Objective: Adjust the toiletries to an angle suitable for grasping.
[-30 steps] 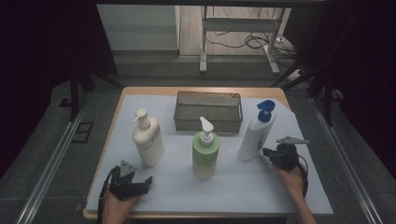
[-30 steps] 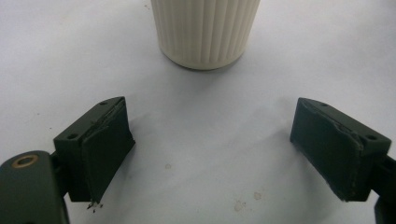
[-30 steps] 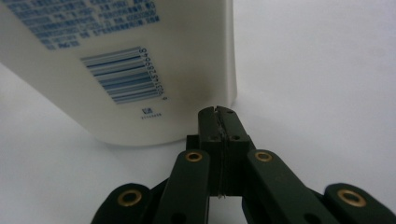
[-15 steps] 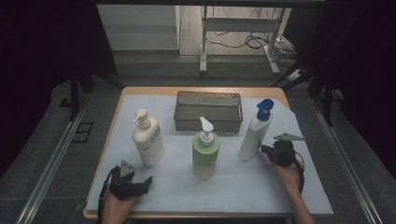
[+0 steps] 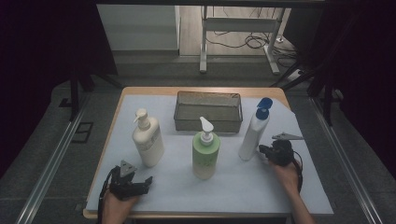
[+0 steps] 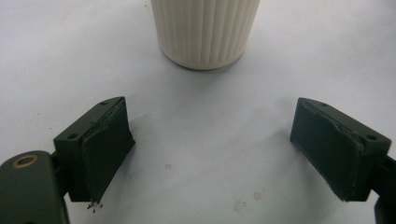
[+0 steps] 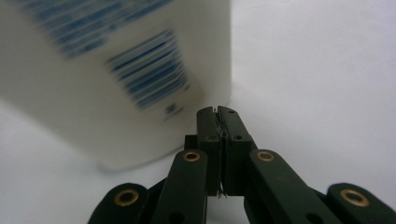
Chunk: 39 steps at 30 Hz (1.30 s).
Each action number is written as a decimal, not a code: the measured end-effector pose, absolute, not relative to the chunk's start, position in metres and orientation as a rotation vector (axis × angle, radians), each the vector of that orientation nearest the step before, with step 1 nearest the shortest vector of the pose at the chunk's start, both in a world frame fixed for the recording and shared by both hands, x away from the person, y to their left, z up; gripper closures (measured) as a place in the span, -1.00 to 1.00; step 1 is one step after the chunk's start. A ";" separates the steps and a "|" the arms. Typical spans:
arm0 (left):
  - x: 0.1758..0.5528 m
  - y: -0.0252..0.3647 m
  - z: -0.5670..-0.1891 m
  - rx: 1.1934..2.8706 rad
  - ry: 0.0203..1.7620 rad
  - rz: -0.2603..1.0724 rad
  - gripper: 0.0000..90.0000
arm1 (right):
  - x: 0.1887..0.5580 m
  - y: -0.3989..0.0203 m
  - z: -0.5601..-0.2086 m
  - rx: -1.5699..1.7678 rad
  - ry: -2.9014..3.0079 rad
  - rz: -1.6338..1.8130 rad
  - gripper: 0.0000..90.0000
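Note:
Three bottles stand on the white sheet: a cream pump bottle point(image 5: 148, 138) at the left, a green pump bottle point(image 5: 205, 151) in the middle, and a white bottle with a blue cap point(image 5: 254, 130) at the right. My left gripper point(image 5: 148, 180) rests near the front edge, open, jaws wide apart with nothing between them; the cream bottle's ribbed base point(image 6: 205, 32) stands just beyond. My right gripper point(image 5: 261, 150) is shut and empty, its tips close to the foot of the white bottle point(image 7: 116, 79), whose blue barcode label faces it. Whether the tips touch it I cannot tell.
A dark wire-mesh basket point(image 5: 208, 111) sits behind the bottles at the table's far middle. The table's wooden edge point(image 5: 196, 89) shows around the sheet. Metal rails run along the floor on both sides, and a stand's legs and cables lie beyond the table.
The right gripper has crept slightly left toward the white bottle's base. The left gripper and the bottles have not moved.

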<state>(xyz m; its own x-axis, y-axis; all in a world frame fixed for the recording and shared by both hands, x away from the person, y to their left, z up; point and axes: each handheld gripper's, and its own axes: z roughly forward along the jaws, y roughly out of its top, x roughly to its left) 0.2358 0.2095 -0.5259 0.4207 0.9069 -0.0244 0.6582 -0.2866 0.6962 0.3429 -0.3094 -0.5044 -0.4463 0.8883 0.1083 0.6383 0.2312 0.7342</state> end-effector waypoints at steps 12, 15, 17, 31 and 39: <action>0.236 0.209 -0.526 2.044 1.319 0.507 -0.73 | 0.299 -0.294 -0.494 1.325 2.243 1.099 1.00; 0.236 0.209 -0.526 2.043 1.319 0.506 -0.73 | 0.297 -0.288 -0.494 1.311 2.255 1.109 0.99; 0.236 0.209 -0.526 2.043 1.319 0.506 -0.73 | 0.295 -0.277 -0.494 1.290 2.268 1.111 0.99; 0.236 0.209 -0.526 2.043 1.319 0.506 -0.73 | 0.307 -0.233 -0.499 1.254 2.255 1.062 0.99; 0.236 0.209 -0.526 2.043 1.319 0.506 -0.73 | 0.310 -0.226 -0.502 1.252 2.220 1.026 1.00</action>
